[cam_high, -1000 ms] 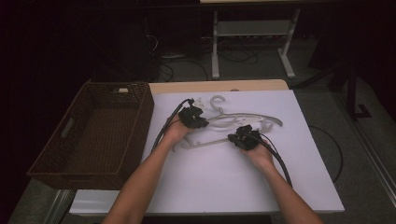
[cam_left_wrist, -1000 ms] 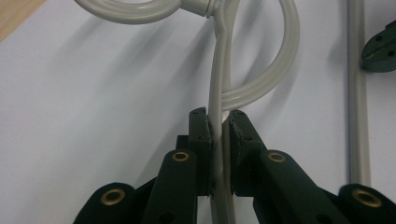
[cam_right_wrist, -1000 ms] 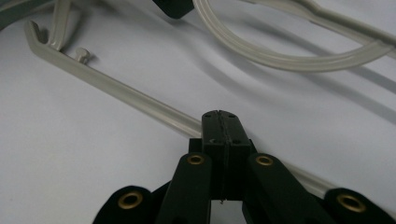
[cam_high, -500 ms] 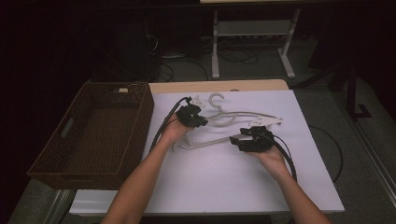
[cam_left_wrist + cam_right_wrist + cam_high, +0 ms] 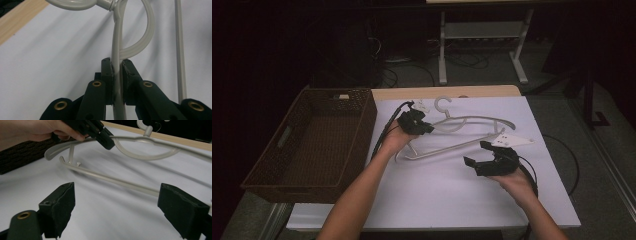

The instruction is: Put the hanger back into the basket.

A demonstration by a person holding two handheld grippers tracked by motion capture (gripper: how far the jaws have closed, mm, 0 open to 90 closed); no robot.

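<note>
1. Two grippers were in play, and I had one pale grey plastic clothes hanger (image 5: 462,131) between them on the white table sheet (image 5: 437,195).
2. My left gripper (image 5: 424,127) had its jaws clamped on the hanger's upper arm, just short of the neck; in the left gripper view the grey bar (image 5: 117,75) ran straight up between the pads.
3. My right gripper (image 5: 477,155) hung at about five o'clock from the hanger, jaws wide apart and holding nothing, with the lower bar (image 5: 112,180) lying across in front of them.
4. The hanger sat at the middle of the sheet, toward twelve o'clock, its left end lifted slightly by my grip, I judged.
5. Its long axis ran roughly from nine to three o'clock, tilted a little; the hook (image 5: 443,104) pointed to twelve o'clock, toward the table's wooden edge (image 5: 452,92).
6. I judged the step as securing a two-handed hold. Next I needed to bring the right gripper forward onto the lower bar and close it before carrying the hanger toward the wicker basket (image 5: 312,145) at nine o'clock.
</note>
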